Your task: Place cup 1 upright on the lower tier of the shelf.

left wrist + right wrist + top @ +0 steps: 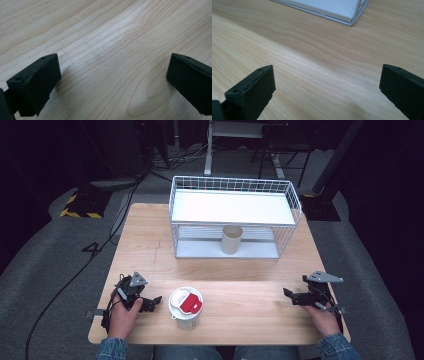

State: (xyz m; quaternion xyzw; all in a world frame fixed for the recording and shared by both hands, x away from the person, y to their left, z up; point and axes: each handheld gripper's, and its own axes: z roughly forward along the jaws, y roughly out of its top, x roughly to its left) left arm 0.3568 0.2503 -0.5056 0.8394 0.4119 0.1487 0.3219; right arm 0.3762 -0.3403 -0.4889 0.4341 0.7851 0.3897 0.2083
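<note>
Tub (186, 308), white plastic with a red-and-white lid, stands upright near the front edge of the wooden table (240, 270), just beside the left gripper (152, 302). Left gripper spread, empty, jaws over bare woodgrain. Right gripper (290, 295) likewise spread, well apart from the tub. Judged light, fairly stiff, smooth-walled and possibly slippery; grip across the round wall below the lid rim. Wire rack (232, 215) beyond the tub holds a beige cylinder (231, 239).

High view: from above the near edge, facing forward and down across the whole tabletop (240, 270). Left gripper view: very close, aimed down at bare wood. Right gripper view: low, facing the wire rack (337, 10), shared with the high view.
</note>
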